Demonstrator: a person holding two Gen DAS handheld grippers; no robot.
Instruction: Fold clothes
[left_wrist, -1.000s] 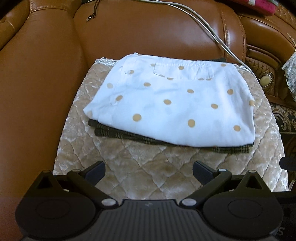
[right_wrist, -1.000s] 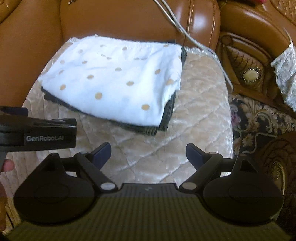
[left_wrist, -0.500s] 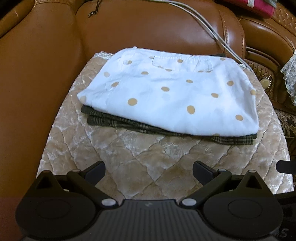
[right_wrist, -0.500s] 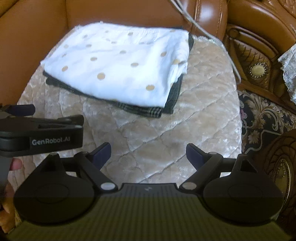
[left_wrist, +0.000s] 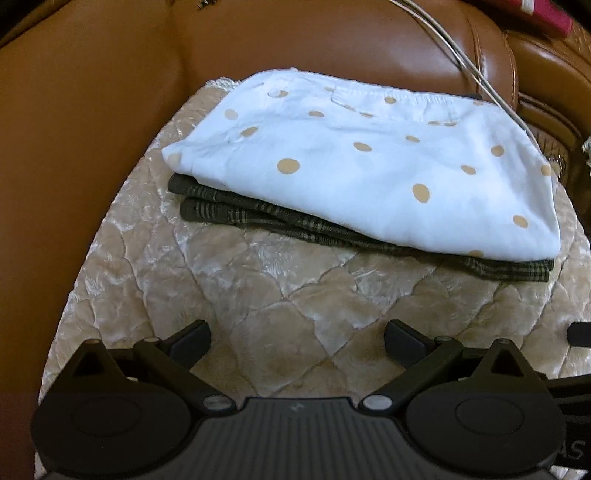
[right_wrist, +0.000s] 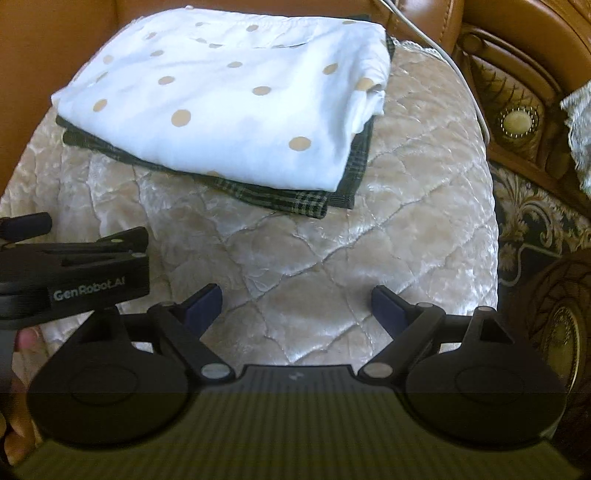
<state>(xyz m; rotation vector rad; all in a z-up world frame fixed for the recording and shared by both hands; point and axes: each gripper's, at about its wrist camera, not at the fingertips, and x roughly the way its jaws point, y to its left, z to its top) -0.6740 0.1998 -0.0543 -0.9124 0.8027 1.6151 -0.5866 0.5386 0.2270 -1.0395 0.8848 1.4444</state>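
Lying folded: white dotted garment (left_wrist: 369, 173) atop dark plaid garment (left_wrist: 258, 216).

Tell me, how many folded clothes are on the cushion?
2: the white dotted garment lies on top, the dark plaid garment under it. More may be hidden beneath.

Folded clothes (left_wrist: 369, 177) on quilted cushion (left_wrist: 295, 295)
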